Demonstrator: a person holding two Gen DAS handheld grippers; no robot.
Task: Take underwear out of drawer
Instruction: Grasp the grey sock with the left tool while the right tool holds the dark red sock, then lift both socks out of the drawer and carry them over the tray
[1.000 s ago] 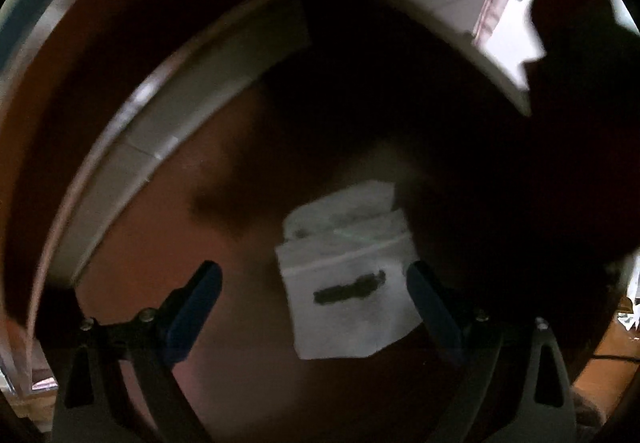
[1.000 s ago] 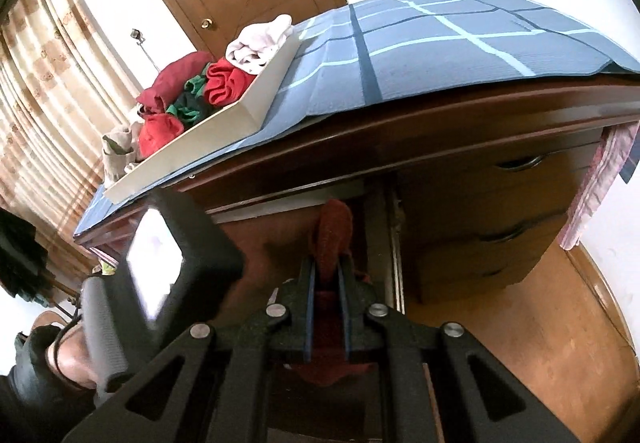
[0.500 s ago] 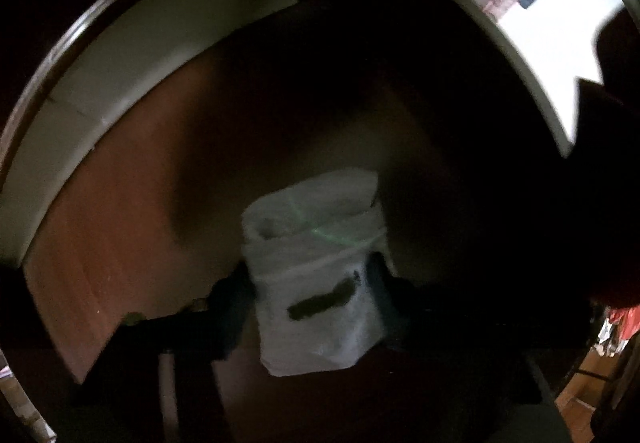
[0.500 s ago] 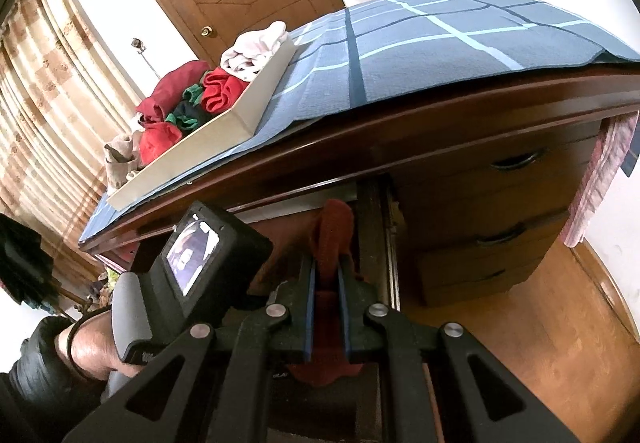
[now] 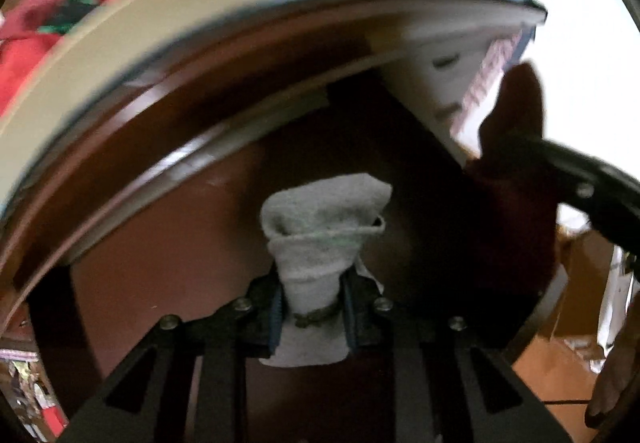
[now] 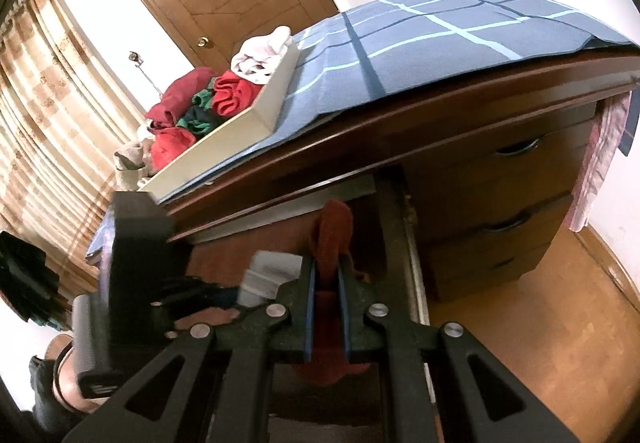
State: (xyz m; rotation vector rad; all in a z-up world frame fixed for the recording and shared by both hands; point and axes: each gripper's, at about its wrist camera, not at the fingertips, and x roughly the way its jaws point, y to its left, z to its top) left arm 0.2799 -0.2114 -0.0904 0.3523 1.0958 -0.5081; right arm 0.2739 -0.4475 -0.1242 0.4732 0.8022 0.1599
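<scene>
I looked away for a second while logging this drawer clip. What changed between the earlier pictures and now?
The left gripper, open around the folded white underwear lying in the drawer a second ago, has shut on it and lifted it up; the desk top is now in its view. The right gripper stayed shut on the red underwear, and the white tray of clothes stayed on the desk.

My right gripper [image 6: 325, 307] pinches a folded red cloth garment [image 6: 332, 239] between its blue pads. At ten o'clock, a cream rectangular tray [image 6: 256, 119] of bundled clothes sits on the blue checked tablecloth [image 6: 432, 43].
</scene>
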